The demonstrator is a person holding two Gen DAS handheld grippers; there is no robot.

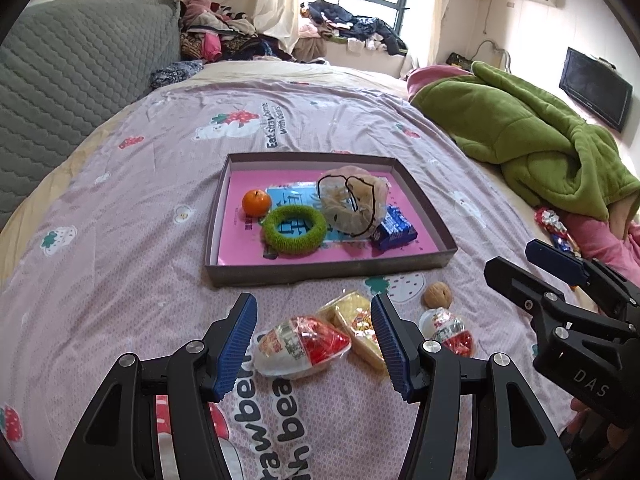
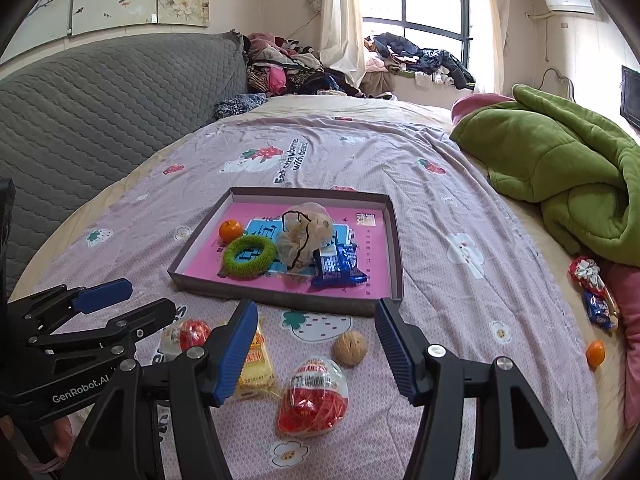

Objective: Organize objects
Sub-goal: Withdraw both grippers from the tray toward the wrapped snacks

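A shallow grey box with a pink floor [image 1: 328, 270] [image 2: 280, 300] lies on the bed. It holds an orange [image 1: 256, 202], a green fuzzy ring [image 1: 294, 230], a mesh bag [image 1: 354, 200] and a blue packet [image 1: 394, 230]. In front of it lie two red-and-white egg packets [image 1: 300, 346] [image 1: 448, 328], a yellow snack pack [image 1: 358, 326] and a walnut [image 1: 437, 295]. My left gripper [image 1: 314, 346] is open, low over one egg packet. My right gripper [image 2: 316, 346] is open above the other egg packet [image 2: 314, 394] and the walnut [image 2: 351, 349].
A green quilt [image 1: 520, 136] lies at the right. A grey padded headboard [image 1: 72, 64] stands at the left. A small orange [image 2: 595, 353] and wrapped sweets [image 2: 592, 288] lie at the bed's right edge. Clothes are piled by the window.
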